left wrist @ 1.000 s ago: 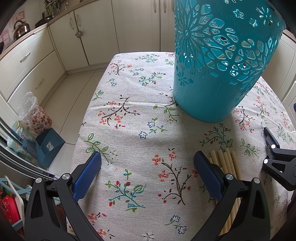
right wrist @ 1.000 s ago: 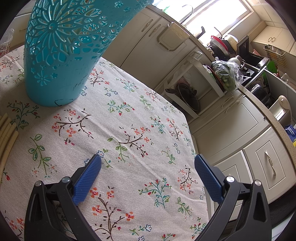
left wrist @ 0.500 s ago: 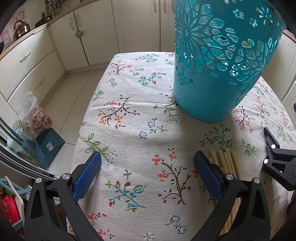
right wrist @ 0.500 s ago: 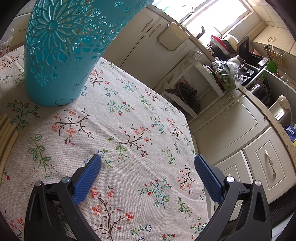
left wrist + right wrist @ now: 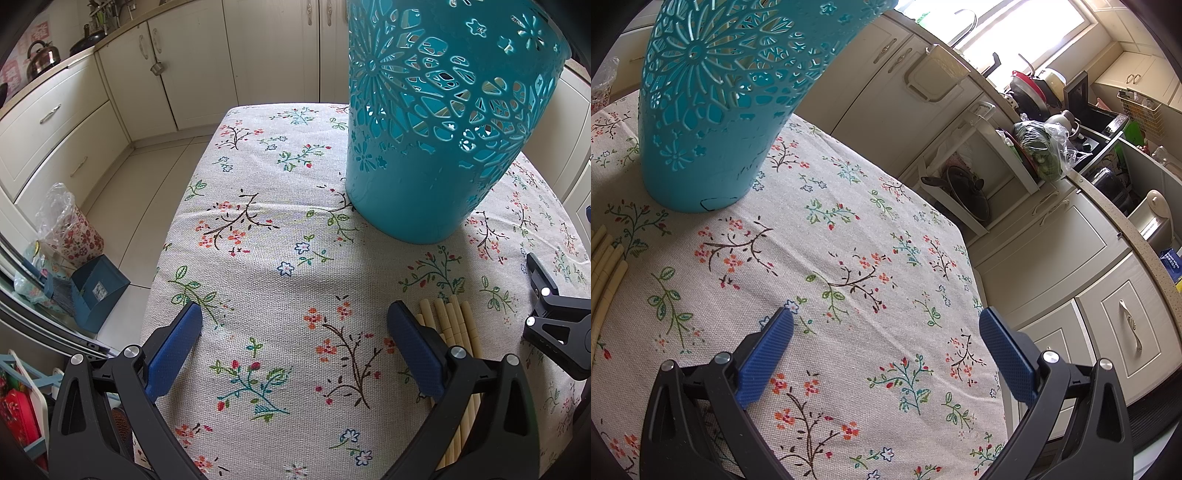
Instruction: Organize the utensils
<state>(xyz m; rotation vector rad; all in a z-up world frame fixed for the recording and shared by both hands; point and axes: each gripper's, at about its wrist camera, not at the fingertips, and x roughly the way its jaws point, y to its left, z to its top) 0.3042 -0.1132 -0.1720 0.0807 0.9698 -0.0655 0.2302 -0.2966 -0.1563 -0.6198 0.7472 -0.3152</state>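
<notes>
A bundle of pale wooden chopsticks point(image 5: 456, 325) lies flat on the flowered tablecloth, partly hidden behind the right finger of my left gripper point(image 5: 295, 347). That gripper hovers low over the cloth, open, with nothing between its blue pads. A tall teal cut-out holder point(image 5: 436, 122) stands upright just beyond the chopsticks. In the right wrist view the holder point(image 5: 713, 103) is at far left and the chopstick ends point(image 5: 605, 258) show at the left edge. My right gripper point(image 5: 886, 347) is open over bare cloth, well right of both.
The table point(image 5: 258, 177) drops off at its left edge to a tiled floor with a blue dustpan point(image 5: 96, 291). Cream cabinets point(image 5: 1052, 258) and a cluttered counter stand close beyond the table's right edge. The black body of the right gripper point(image 5: 554, 325) sits right of the chopsticks.
</notes>
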